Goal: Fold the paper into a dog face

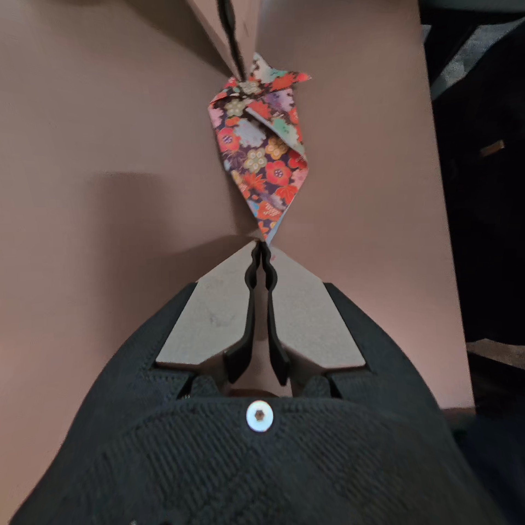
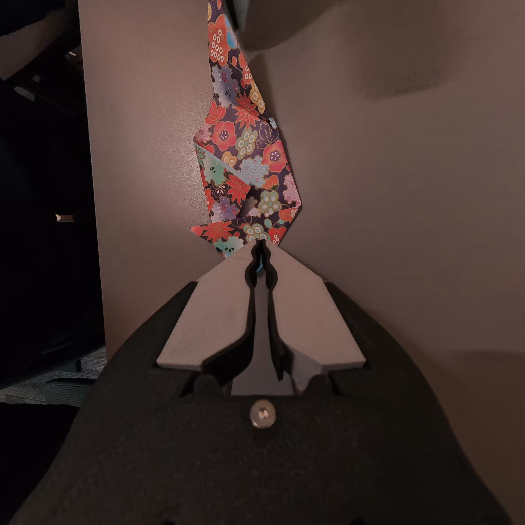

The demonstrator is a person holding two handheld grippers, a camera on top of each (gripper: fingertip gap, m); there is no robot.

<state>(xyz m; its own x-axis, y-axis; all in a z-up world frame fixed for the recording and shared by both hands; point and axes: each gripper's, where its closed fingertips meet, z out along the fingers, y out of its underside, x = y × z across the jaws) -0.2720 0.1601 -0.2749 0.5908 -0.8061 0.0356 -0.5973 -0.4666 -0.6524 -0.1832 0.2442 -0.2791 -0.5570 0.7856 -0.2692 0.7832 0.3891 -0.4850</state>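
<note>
The floral patterned paper [image 1: 261, 153], folded into a pointed shape with flaps, is held in the air above the pinkish-brown table between both grippers. My left gripper [image 1: 260, 245] is shut on its near pointed tip. The right gripper [image 1: 237, 65] shows at the top of the left wrist view, pinching the far end. In the right wrist view my right gripper [image 2: 260, 243] is shut on a folded corner of the paper [image 2: 250, 159]. The left gripper's finger [image 2: 241, 17] is partly seen at the top, at the paper's far tip.
The table surface [image 1: 113, 142] fills most of both views. Its edge runs down the right of the left wrist view [image 1: 437, 170] and the left of the right wrist view [image 2: 91, 170]; beyond it lie dark floor and chair parts.
</note>
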